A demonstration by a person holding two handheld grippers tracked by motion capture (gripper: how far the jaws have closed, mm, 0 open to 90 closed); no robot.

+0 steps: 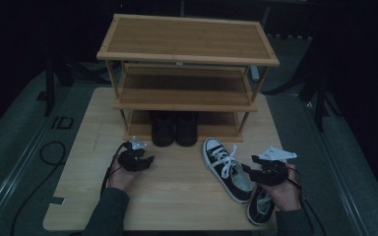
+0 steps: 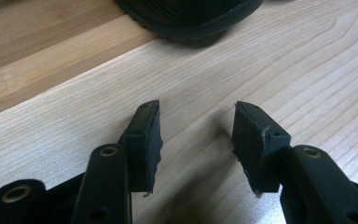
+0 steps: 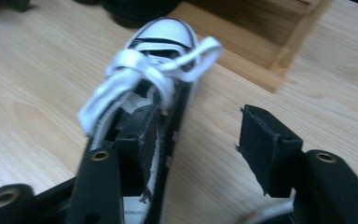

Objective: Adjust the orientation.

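Right gripper (image 3: 200, 135) jaws apart, one inside the black-and-white sneaker (image 3: 161, 70)'s collar, unclamped; left gripper (image 2: 196, 135) jaws apart over bare table (image 2: 284, 56).

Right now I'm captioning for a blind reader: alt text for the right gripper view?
The right gripper, jaws open, straddles one side wall of a black sneaker with white laces, on a light wooden table, before a wooden rack.

Black sneaker (image 1: 229, 169) (white laces, toe and sole), black boots (image 1: 174, 129), tan wood-grain rack (image 1: 187, 37).
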